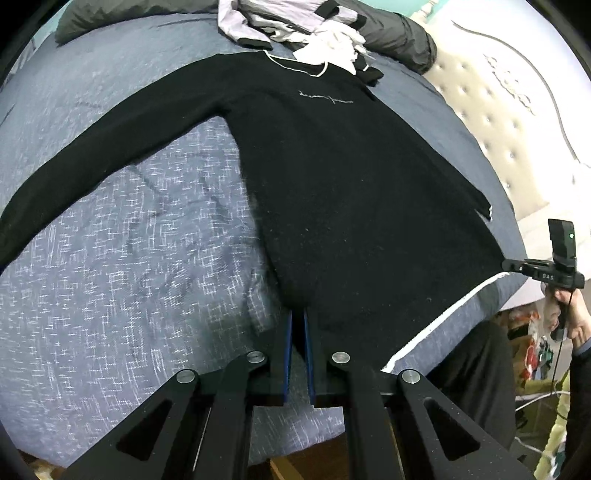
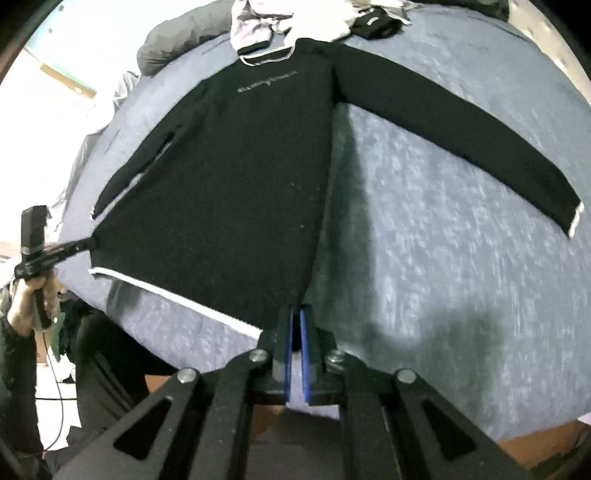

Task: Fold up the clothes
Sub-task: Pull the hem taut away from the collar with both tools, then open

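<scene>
A black sweater (image 1: 351, 184) with a white hem stripe and small chest lettering lies face up on a blue-grey bedspread (image 1: 129, 277). My left gripper (image 1: 297, 317) is shut on one bottom hem corner, its blue pads pinching the cloth. The right gripper (image 1: 508, 265) grips the opposite hem corner at the bed's edge. In the right wrist view the sweater (image 2: 240, 177) stretches away from my right gripper (image 2: 297, 317), which is shut on its corner. There the left gripper (image 2: 90, 243) holds the far corner. One sleeve (image 2: 480, 140) lies spread out and the other (image 2: 125, 177) runs close along the body.
A pile of light and dark clothes (image 1: 295, 22) sits just beyond the collar, beside a dark grey pillow (image 1: 399, 37). A tufted cream headboard (image 1: 498, 110) borders the bed. A person's hand (image 2: 29, 299) holds a gripper handle off the bed edge, above floor clutter (image 1: 532, 350).
</scene>
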A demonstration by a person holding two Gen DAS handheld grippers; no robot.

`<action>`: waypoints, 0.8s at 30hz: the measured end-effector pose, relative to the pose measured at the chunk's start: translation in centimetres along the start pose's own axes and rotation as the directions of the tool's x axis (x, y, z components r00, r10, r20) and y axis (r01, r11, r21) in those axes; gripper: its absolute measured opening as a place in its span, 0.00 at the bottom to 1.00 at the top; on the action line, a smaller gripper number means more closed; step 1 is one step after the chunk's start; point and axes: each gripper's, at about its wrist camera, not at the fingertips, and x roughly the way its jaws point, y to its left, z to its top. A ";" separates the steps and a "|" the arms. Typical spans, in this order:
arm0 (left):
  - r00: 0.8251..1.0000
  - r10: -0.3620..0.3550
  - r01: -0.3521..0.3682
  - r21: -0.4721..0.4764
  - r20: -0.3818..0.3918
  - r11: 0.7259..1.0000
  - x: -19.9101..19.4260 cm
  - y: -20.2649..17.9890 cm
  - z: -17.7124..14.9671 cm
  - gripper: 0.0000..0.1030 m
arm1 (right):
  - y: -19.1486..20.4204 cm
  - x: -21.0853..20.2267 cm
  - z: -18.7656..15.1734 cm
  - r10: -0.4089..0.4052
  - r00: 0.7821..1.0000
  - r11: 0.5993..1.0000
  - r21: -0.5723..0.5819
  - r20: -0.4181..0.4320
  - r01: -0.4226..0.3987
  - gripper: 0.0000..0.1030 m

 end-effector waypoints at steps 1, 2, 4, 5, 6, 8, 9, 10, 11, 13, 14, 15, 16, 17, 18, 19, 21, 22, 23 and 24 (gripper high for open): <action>1.000 0.003 -0.003 -0.007 -0.013 1.000 0.5 0.1 -0.1 0.06 | -0.1 0.7 -0.4 -0.009 1.000 1.000 0.012 -0.012 0.009 0.03; 1.000 0.006 -0.006 -0.015 -0.026 1.000 1.0 0.3 -0.2 0.06 | -0.4 1.4 -0.9 -0.015 1.000 1.000 0.025 -0.023 0.015 0.03; 0.998 0.012 -0.013 -0.031 -0.054 0.999 2.2 0.6 -0.5 0.07 | -1.1 2.6 -1.7 -0.006 1.000 0.999 0.052 -0.031 0.008 0.03; 0.998 0.014 -0.017 -0.039 -0.068 0.999 2.7 0.7 -0.6 0.07 | -1.3 3.3 -1.9 -0.003 0.999 0.998 0.056 -0.033 0.005 0.03; 0.997 0.008 -0.012 -0.050 -0.078 0.999 3.0 0.9 -0.8 0.07 | -1.5 3.5 -1.9 -0.005 0.999 0.998 0.056 -0.033 0.007 0.03; 0.996 0.005 -0.010 -0.058 -0.093 0.998 3.4 1.2 -1.2 0.07 | -1.6 3.9 -2.1 -0.002 0.999 0.998 0.058 -0.034 0.004 0.03; 0.995 0.009 -0.014 -0.052 -0.097 0.999 3.4 1.2 -1.4 0.08 | -1.5 3.8 -2.1 -0.003 0.999 0.999 0.053 -0.035 0.005 0.03; 0.995 0.008 -0.013 -0.052 -0.101 0.999 3.4 1.3 -1.6 0.13 | -1.3 3.6 -2.1 -0.008 0.999 0.999 0.044 -0.033 0.009 0.03; 0.994 0.000 -0.006 -0.056 -0.107 0.998 3.4 1.4 -1.8 0.24 | -1.2 3.6 -2.0 -0.012 0.999 0.999 0.038 -0.032 0.013 0.03; 0.993 -0.006 -0.001 -0.057 -0.119 0.998 3.6 1.6 -2.4 0.40 | -1.4 3.5 -1.9 -0.014 0.999 0.999 0.039 -0.035 0.016 0.03; 0.992 0.001 -0.007 -0.048 -0.128 0.999 3.8 1.6 -2.6 0.41 | -1.5 3.5 -1.8 -0.016 0.999 0.999 0.040 -0.037 0.018 0.03; 0.991 0.005 -0.011 -0.044 -0.136 0.999 4.2 1.7 -2.8 0.41 | -1.6 3.5 -1.8 -0.017 0.999 0.999 0.042 -0.040 0.019 0.03; 0.990 0.009 -0.015 -0.040 -0.144 0.999 4.6 1.7 -2.9 0.42 | -1.7 3.6 -1.8 -0.018 0.999 0.999 0.044 -0.042 0.020 0.03; 0.989 0.003 -0.010 -0.046 -0.150 0.999 5.0 1.8 -3.0 0.42 | -1.7 3.8 -1.8 -0.025 0.999 0.999 0.047 -0.042 0.026 0.04; 0.988 -0.004 -0.004 -0.054 -0.155 0.999 5.5 1.9 -3.1 0.43 | -1.8 3.9 -1.8 -0.028 0.999 0.998 0.050 -0.042 0.030 0.04; 0.987 -0.011 0.001 -0.058 -0.159 0.998 5.7 1.9 -3.1 0.43 | -1.8 4.1 -1.9 -0.023 0.999 0.998 0.055 -0.043 0.026 0.04; 0.987 -0.018 0.009 -0.058 -0.160 0.998 6.1 1.7 -3.2 0.45 | -1.9 4.5 -2.0 -0.017 0.999 0.998 0.061 -0.050 0.020 0.04; 0.987 -0.019 0.011 -0.053 -0.158 0.999 6.2 1.4 -3.1 0.45 | -1.9 4.5 -2.1 -0.021 0.999 0.998 0.059 -0.050 0.024 0.04; 0.988 -0.019 0.012 -0.048 -0.155 0.999 6.2 1.2 -3.1 0.45 | -2.0 4.6 -2.1 -0.021 0.999 0.998 0.061 -0.049 0.024 0.06; 0.988 -0.020 0.013 -0.043 -0.153 0.999 6.3 1.0 -3.1 0.46 | -2.0 4.6 -2.2 -0.022 0.999 0.998 0.063 -0.049 0.025 0.08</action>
